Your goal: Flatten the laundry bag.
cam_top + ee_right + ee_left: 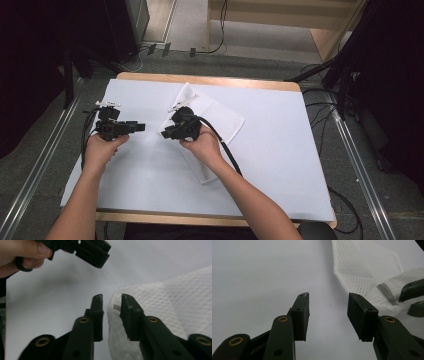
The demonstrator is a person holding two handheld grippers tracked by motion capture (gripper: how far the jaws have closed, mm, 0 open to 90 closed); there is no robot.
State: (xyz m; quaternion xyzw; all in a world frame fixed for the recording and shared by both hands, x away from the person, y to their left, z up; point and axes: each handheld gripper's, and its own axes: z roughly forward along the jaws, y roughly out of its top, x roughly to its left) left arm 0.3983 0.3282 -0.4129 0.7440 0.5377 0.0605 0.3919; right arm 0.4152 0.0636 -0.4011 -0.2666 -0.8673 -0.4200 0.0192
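white mesh bag (220,120), no legible txt

- Even overhead light, white tabletop (280,130) bright, dark at both sides of the high view.
- Soft shadows under the hands.
- Gripper views: near fingers (302,315) soft, hand (17,255) blurred, mesh (175,305) sharper.

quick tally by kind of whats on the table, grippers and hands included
white mesh bag: 1
grippers: 2, the left gripper and the right gripper
hands: 2, the left hand and the right hand
white table cover: 1
total: 6
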